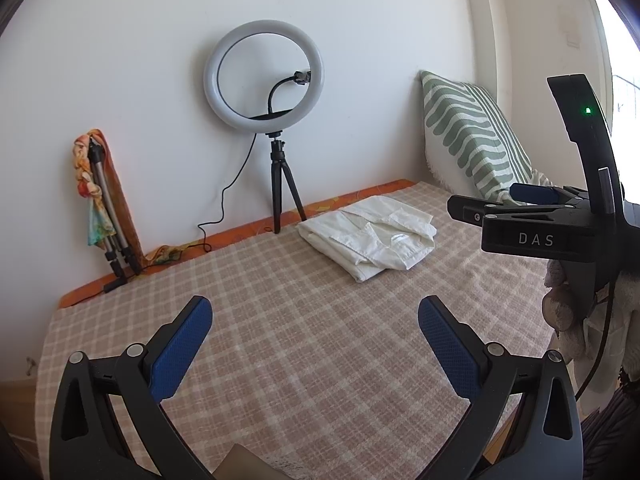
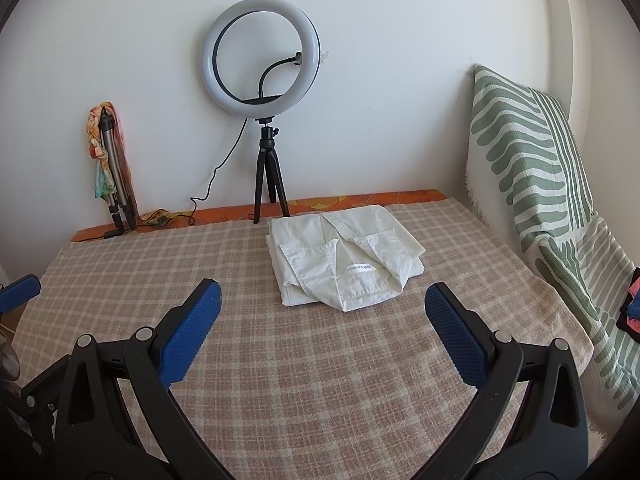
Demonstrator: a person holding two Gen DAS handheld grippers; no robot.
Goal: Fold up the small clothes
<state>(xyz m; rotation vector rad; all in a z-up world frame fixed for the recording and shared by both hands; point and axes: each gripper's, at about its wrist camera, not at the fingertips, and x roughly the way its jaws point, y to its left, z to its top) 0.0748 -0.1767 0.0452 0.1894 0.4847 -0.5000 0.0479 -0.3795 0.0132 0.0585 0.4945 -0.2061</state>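
The white shirt [image 2: 344, 260] lies in a compact folded bundle toward the far side of the checked bed cover [image 2: 280, 360], collar and label up. Both tools hang back from it, left tool [image 1: 314, 344] and right tool [image 2: 322, 332] spread wide and empty. The fold looks essentially finished; perhaps some squaring remains.

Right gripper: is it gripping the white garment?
No, the right gripper is open and empty, short of the folded white garment on the checked cloth.
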